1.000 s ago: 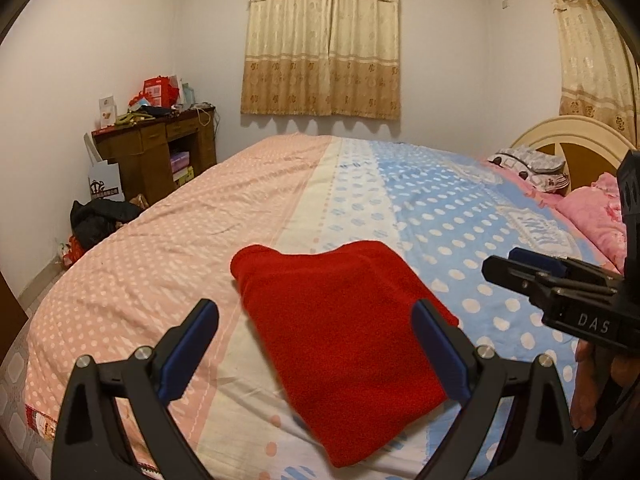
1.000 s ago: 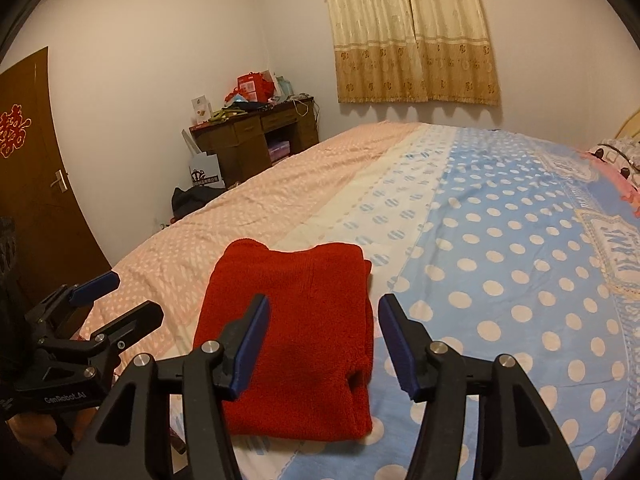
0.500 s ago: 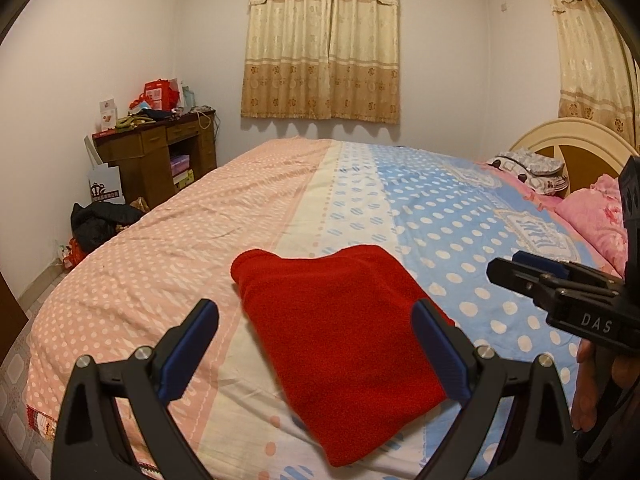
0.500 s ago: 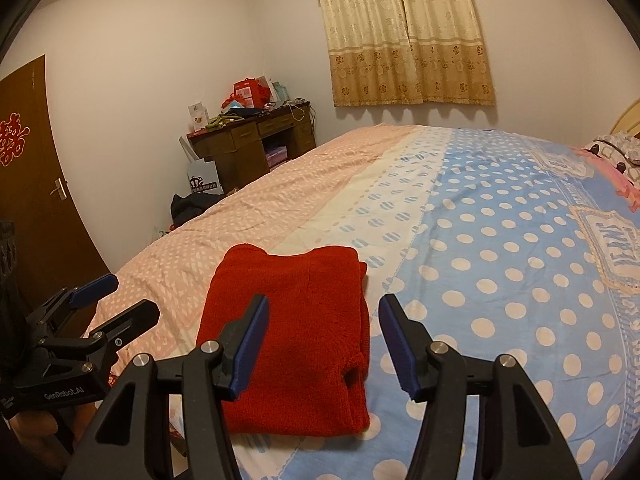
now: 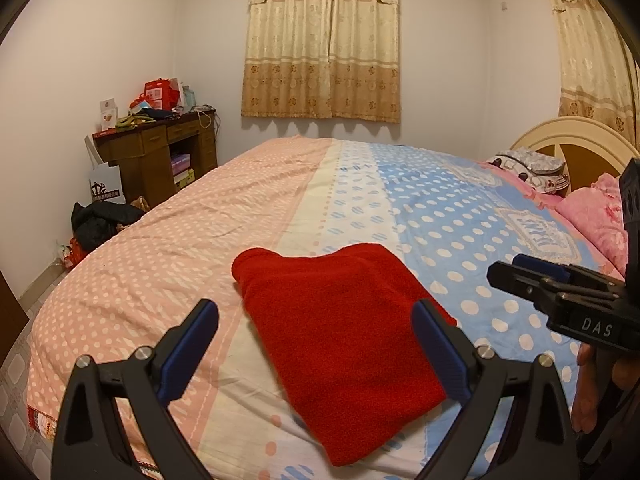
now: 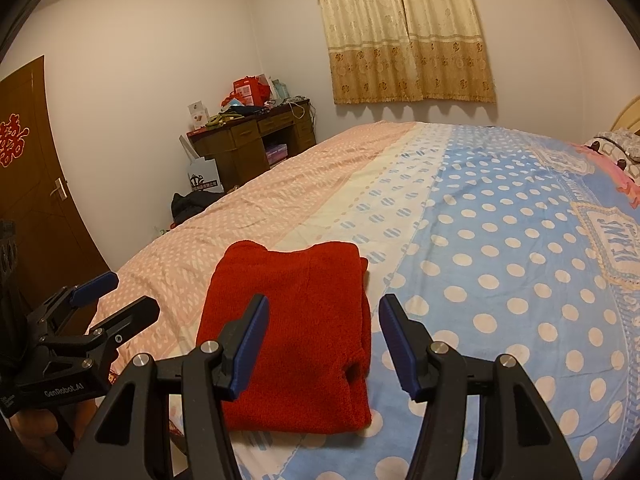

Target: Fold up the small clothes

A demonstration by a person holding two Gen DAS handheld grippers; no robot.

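A folded red knit garment (image 5: 344,340) (image 6: 296,332) lies flat near the front edge of the bed (image 5: 200,248) (image 6: 500,248). My left gripper (image 5: 316,344) hovers over its near half, open, with nothing between its blue pads (image 5: 188,348). My right gripper (image 6: 324,340) hangs above the garment's near right part, also open and empty. Each gripper shows in the other's view: the right gripper (image 5: 520,272) at the right edge, the left gripper (image 6: 116,296) at the lower left. A hand (image 5: 588,392) holds the right one.
A dotted pink, cream and blue cover spreads over the bed. Pink pillows (image 5: 596,216) and a headboard (image 5: 560,140) sit at the right. A cluttered wooden desk (image 5: 160,152) stands by the far wall, with dark clothes (image 5: 100,220) on the floor. A brown door (image 6: 32,184) is at left.
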